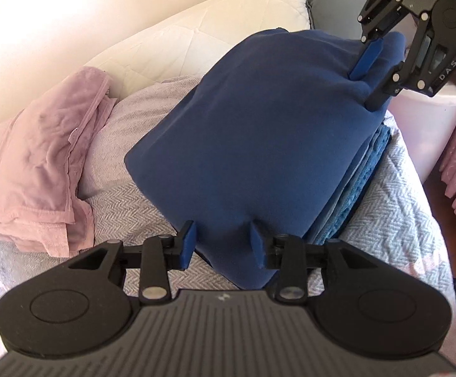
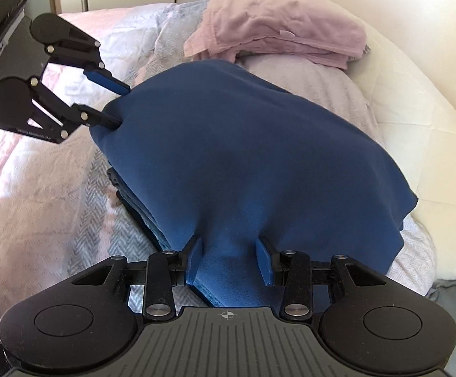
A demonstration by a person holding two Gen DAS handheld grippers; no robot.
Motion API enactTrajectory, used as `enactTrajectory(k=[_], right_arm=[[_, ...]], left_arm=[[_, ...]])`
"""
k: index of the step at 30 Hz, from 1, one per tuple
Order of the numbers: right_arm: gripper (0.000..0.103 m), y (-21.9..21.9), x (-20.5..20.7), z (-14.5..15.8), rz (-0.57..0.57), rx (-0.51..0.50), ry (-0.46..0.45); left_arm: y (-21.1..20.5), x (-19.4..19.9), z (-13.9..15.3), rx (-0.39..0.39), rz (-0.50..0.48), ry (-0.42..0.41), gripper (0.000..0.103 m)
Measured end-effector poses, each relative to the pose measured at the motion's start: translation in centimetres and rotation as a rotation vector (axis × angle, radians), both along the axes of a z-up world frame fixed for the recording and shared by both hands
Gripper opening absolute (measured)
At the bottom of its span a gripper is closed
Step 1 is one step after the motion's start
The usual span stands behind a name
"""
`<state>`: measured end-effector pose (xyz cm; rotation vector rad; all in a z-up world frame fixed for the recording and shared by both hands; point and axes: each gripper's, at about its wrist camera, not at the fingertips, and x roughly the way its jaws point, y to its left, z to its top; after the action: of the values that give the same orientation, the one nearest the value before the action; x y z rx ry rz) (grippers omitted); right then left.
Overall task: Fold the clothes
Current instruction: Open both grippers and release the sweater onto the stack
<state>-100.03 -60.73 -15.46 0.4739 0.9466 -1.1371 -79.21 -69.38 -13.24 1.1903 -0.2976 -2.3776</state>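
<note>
I have both tongs on the dark blue garment [image 1: 253, 144], which lies draped over a stack of folded blue clothes [image 1: 356, 188] on the bed [image 1: 127, 207]. My left tongs [image 1: 224, 245] straddle a pinched ridge of the blue fabric at its near edge; the blue pads [image 1: 190, 242] stand a little apart with cloth bunched between them, so I read them as grasping the garment, though I can't be sure how firmly they bite. From the left wrist camera, my right tongs [image 1: 367, 78] show at the far right corner of the garment, fingers running into the cloth there.

Through the right wrist camera the same picture holds: the right tongs [image 2: 231, 259] have a fold of the blue garment [image 2: 259, 157] gathered between their pads, and the left tongs [image 2: 119, 105] grip the far left corner. A pile of folded pink clothes [image 2: 278, 22] sits beyond the blue garment on the herringbone bedspread [image 2: 92, 235], near a white quilted pillow [image 2: 416, 119]. In the left view a pale bin [image 1: 425, 125] stands off the bed's right side.
</note>
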Motion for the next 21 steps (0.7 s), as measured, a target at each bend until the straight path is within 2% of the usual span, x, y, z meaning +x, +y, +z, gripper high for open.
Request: enactTrajectory(k=[4,7,11,14,16,19,21], right_arm=[[0.041,-0.3,-0.9,1.5,-0.019,-0.001,-0.035],[0.041,-0.7,-2.1,3.1,-0.039,-0.046,-0.058],[0.041,-3.6,-4.1,4.1,-0.086,-0.064,-0.097],[0.041,-6.2,-5.3,3.7,-0.107,-0.061,-0.113],[0.041,-8.1,-6.2,2.8,-0.109,-0.039,-0.108],[0.041,-10.3,-8.3,1.1,-0.118,-0.018,-0.148],[0.043,-11.2,-9.4,1.2,-0.132,-0.009,-0.189]], left_arm=[[-1.2,-1.0,-0.2,0.038,0.023,-0.011,0.034],[-3.3,-2.7,0.2,0.063,0.048,0.000,0.034],[-6.0,-5.0,0.7,0.096,0.081,0.014,0.034],[-8.1,-6.7,1.0,0.122,0.105,0.020,0.033],[-8.6,-7.7,-0.8,0.147,0.107,-0.019,0.033],[-8.5,-8.1,-1.9,0.138,0.138,-0.022,0.027],[-8.4,-8.3,-1.8,0.145,0.159,-0.022,0.027]])
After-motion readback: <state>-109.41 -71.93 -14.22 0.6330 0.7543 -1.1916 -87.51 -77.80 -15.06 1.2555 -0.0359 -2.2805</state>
